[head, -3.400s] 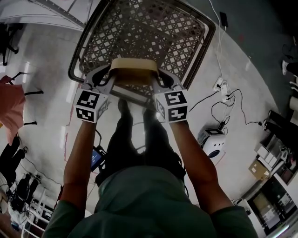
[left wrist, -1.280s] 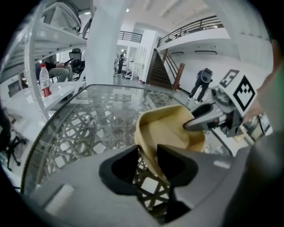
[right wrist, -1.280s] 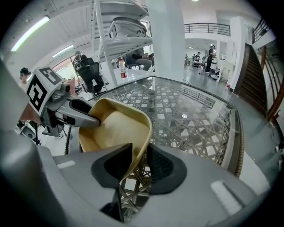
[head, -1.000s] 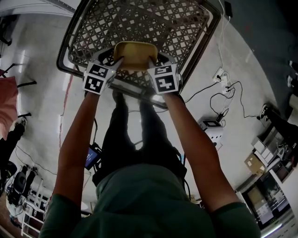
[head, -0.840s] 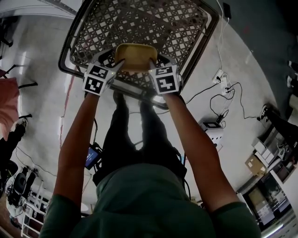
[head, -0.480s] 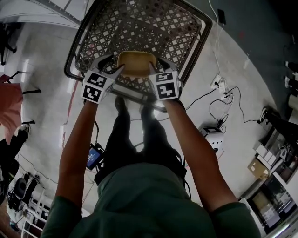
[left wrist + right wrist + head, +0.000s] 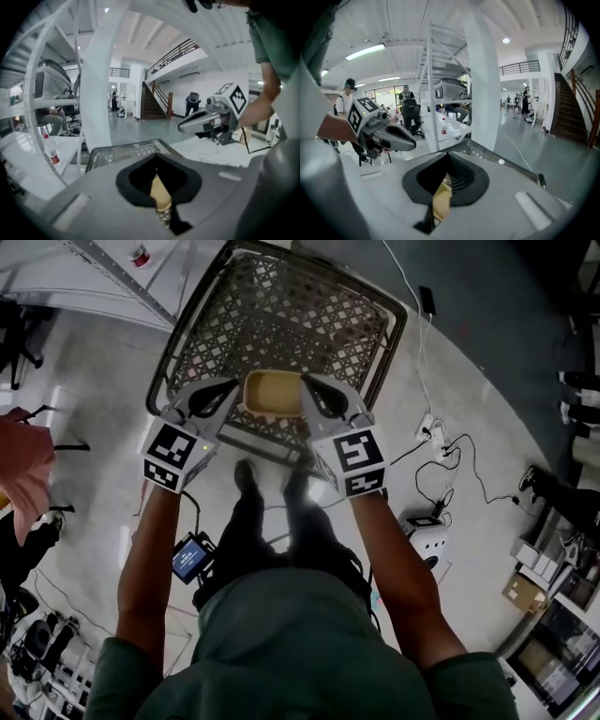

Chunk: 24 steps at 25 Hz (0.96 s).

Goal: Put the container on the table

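A shallow yellow container [image 7: 272, 393] hangs between my two grippers, above a dark lattice basket [image 7: 281, 310] on the floor. My left gripper [image 7: 233, 397] is clamped on the container's left rim and my right gripper [image 7: 310, 397] on its right rim. Both pairs of jaws have just been closing with the rim between them. The left gripper view shows a yellow strip of the container [image 7: 161, 193] pinched in the jaws, and the right gripper [image 7: 211, 119] opposite. In the right gripper view a yellow edge [image 7: 441, 201] sits between the jaws. A white table [image 7: 89, 277] lies at the top left.
A red-capped bottle [image 7: 139, 256] stands on the white table, also seen as the bottle [image 7: 50, 152]. A white column [image 7: 101, 93] rises close ahead. Cables and a power strip [image 7: 441, 432] lie on the floor at the right, near a small white device [image 7: 424, 521].
Both grippers have come up toward the camera with the container, which now hangs higher above the basket. The basket looks smaller and farther off.
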### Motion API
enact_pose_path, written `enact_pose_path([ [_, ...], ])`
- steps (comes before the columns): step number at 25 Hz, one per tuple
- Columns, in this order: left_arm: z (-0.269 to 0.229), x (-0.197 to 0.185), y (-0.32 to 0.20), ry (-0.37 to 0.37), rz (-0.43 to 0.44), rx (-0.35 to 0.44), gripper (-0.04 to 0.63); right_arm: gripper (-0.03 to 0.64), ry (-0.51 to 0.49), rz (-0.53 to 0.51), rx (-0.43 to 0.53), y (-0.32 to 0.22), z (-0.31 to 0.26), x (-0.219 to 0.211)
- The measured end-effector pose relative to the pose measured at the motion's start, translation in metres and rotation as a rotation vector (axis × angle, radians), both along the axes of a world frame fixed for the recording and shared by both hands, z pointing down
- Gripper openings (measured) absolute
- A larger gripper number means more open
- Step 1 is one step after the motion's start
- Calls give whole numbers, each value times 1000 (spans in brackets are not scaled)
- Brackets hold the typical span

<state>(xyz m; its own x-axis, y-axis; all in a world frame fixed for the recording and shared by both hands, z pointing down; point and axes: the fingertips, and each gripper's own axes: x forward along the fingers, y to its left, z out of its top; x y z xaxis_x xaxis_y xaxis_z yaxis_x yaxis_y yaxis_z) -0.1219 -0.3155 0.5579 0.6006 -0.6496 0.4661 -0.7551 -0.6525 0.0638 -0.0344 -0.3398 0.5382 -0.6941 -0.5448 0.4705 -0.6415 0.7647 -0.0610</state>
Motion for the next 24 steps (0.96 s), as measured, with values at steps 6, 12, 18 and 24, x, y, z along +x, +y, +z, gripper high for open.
enact_pose_path([
  [6,-96,-4,21,35,24,142,2,3,-97,-30,162,27,-109,-6],
  [12,-179,-15,44,68,22,262,2,3,-185,-52,268,57,-195,-15],
  [18,-241,-27,77,60,19,342,2,3,-223,-74,344,93,-261,-19],
  [24,-290,-40,110,54,15,388,2,3,-235,-120,415,132,-309,-20],
])
